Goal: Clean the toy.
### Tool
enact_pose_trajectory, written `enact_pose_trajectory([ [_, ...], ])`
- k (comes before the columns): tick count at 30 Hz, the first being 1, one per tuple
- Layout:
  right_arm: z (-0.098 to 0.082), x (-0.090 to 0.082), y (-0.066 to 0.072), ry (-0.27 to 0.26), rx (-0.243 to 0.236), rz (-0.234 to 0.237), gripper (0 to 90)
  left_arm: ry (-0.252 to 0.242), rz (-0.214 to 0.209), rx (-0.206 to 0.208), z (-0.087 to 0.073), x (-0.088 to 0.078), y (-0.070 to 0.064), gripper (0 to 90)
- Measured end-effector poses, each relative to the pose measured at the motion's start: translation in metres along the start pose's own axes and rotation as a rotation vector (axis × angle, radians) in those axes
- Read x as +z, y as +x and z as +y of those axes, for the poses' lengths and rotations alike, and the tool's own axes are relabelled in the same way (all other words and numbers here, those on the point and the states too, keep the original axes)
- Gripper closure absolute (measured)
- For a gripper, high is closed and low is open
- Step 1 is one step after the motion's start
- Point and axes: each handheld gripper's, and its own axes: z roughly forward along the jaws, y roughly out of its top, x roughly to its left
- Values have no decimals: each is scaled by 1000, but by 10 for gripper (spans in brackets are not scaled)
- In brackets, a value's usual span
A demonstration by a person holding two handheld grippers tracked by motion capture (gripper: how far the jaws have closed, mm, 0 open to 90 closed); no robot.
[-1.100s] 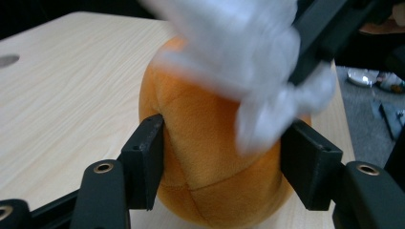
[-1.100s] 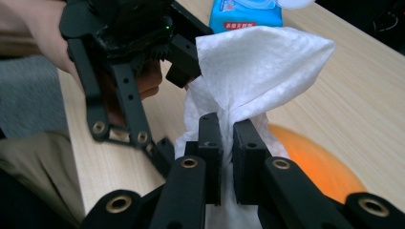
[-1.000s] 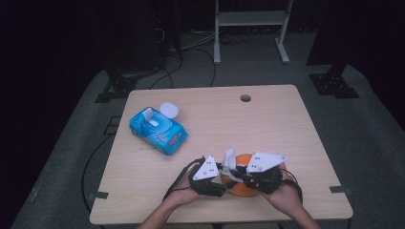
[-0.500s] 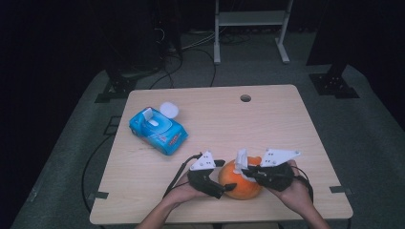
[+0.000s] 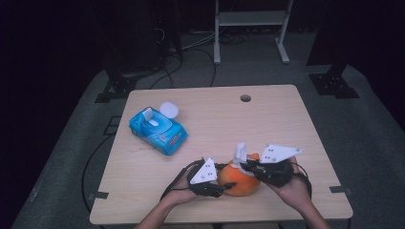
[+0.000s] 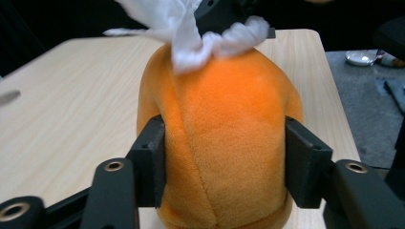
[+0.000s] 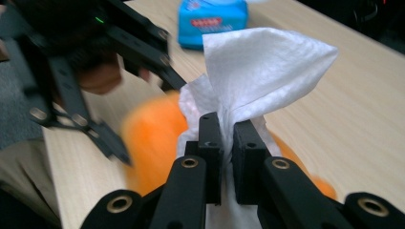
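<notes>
Orange plush toy (image 6: 224, 138) sits squeezed between the pads of the left gripper (image 6: 224, 162), whose jaws have just been closing onto its sides, while the right gripper (image 7: 228, 143) is clamped tight on a white wipe (image 7: 258, 71) bunched against the toy's top. Toy and both grippers stand near the front edge of the wooden table (image 5: 267, 119). Well behind the toy to its left lies a blue wipes pack (image 5: 157, 130), lid flipped up.
</notes>
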Motion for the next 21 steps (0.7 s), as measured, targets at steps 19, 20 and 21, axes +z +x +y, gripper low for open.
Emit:
enact_pose_trajectory([
  [19,-4,-3,-1,-4,38,-11,833,-10,-3,-3,9,-4,2,448],
  [20,-5,-3,-1,2,39,-9,834,-6,3,7,10,-5,3,448],
  [21,-5,-2,0,7,39,-7,835,-2,3,11,10,-6,5,444],
])
